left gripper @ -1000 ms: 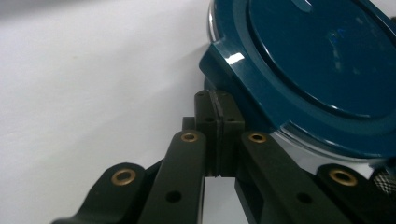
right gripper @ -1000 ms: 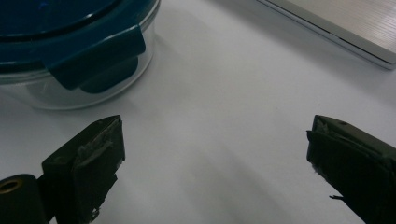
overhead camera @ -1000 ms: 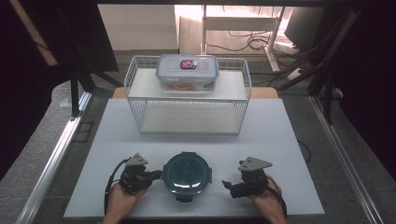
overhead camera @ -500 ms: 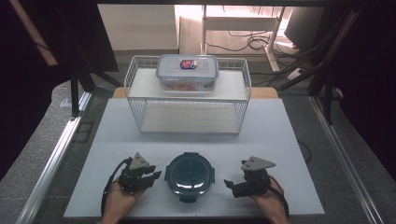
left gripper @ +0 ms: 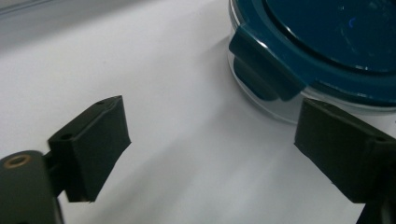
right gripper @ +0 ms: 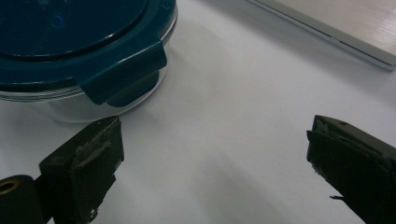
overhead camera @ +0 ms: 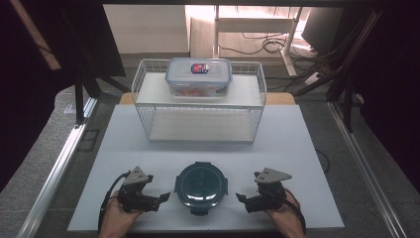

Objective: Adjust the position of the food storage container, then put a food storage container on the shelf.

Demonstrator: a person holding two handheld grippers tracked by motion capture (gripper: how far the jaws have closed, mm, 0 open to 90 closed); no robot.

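1. A person is holding two grippers low over a white table (overhead camera: 297, 148), one on each side of a round container (overhead camera: 201, 187) with a dark blue clip-on lid (left gripper: 327, 42).
2. The left gripper (overhead camera: 159, 198) has just been opening its jaws; they are now standing wide apart with nothing between them.
3. The container is sitting just ahead of that gripper, to its right, apart from the pads, with a lid clip (left gripper: 261, 70) facing it.
4. The right gripper (overhead camera: 241, 199) is also gaping, holding nothing; the container is lying ahead to its left.
5. Since a second ago the left gripper has been drawing slightly away from the container, so the container is probably released and resting freely.
6. Beyond both grippers, a wire basket (overhead camera: 198, 106) is carrying a rectangular lidded box (overhead camera: 198, 77).
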